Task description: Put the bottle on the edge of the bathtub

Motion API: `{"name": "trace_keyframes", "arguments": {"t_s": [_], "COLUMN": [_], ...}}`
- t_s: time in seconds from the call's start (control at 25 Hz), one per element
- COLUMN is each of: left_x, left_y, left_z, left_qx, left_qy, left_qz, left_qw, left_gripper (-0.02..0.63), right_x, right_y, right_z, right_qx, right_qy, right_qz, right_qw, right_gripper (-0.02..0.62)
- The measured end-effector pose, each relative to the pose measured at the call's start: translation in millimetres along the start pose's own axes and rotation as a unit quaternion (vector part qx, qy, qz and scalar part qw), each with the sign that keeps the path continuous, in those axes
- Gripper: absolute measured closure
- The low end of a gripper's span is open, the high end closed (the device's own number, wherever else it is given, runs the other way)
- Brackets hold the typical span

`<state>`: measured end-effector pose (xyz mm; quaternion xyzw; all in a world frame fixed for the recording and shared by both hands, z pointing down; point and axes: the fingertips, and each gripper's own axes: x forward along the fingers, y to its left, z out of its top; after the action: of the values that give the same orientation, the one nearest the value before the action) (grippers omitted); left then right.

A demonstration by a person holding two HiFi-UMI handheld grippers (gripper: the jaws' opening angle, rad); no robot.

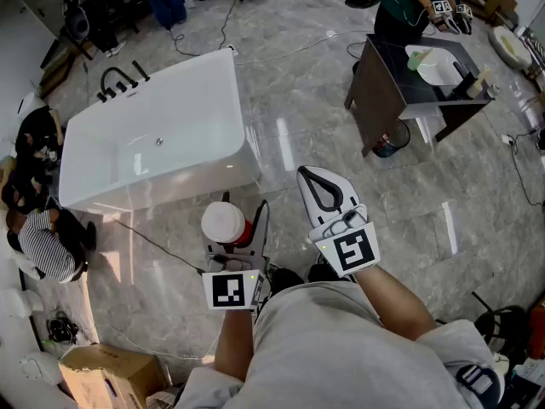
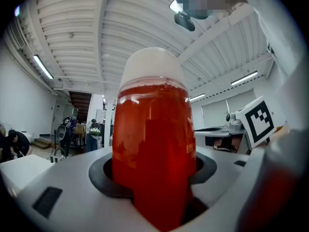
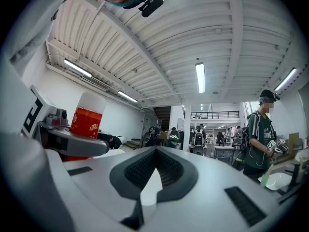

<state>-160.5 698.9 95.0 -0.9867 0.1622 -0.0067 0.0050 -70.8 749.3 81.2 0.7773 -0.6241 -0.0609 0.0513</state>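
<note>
**Red, white and veined grey**

The clear plastic bottle (image 2: pixel 152 144) is filled with red and has a rounded white cap (image 2: pixel 152 64). The rectangular bathtub (image 1: pixel 162 143) is glossy white, its taps (image 1: pixel 119 82) black. The polished stone floor (image 1: pixel 306 100) is pale grey with marbled veining. The left gripper (image 1: pixel 234 226) and right gripper (image 1: pixel 309 175) are white with dark grey pads. Their marker cubes (image 1: pixel 349 250) carry black-and-white squares. The vanity cabinet (image 1: pixel 375 92) is dark brown, its basin (image 1: pixel 436 66) white. A crouching person's shirt (image 1: pixel 47 245) is black-and-white striped.
</note>
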Motion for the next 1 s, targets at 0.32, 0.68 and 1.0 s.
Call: {"name": "trace_keyframes", "arguments": {"t_s": [0.32,0.68,1.0], "left_x": [-6,-26,-29], "left_y": [26,72,110], "left_z": [-8,-18,-22], "left_qx": [0.005,0.004,0.004], "left_qy": [0.003,0.009,0.001], "left_qz": [-0.010,-0.012,0.004], "left_qw": [0.9999,0.9999,1.0000], "left_gripper": [0.315,0.316,0.314], "right_x": [17,43,64], "right_y": [17,51,66], "right_z": [-3,-15,-12], "right_qx": [0.007,-0.021,-0.040], "right_qy": [-0.008,0.028,0.028], "right_qz": [-0.012,-0.007,0.003], "right_qw": [1.000,0.999,0.999], "right_gripper": [0.589,0.589,0.589]}}
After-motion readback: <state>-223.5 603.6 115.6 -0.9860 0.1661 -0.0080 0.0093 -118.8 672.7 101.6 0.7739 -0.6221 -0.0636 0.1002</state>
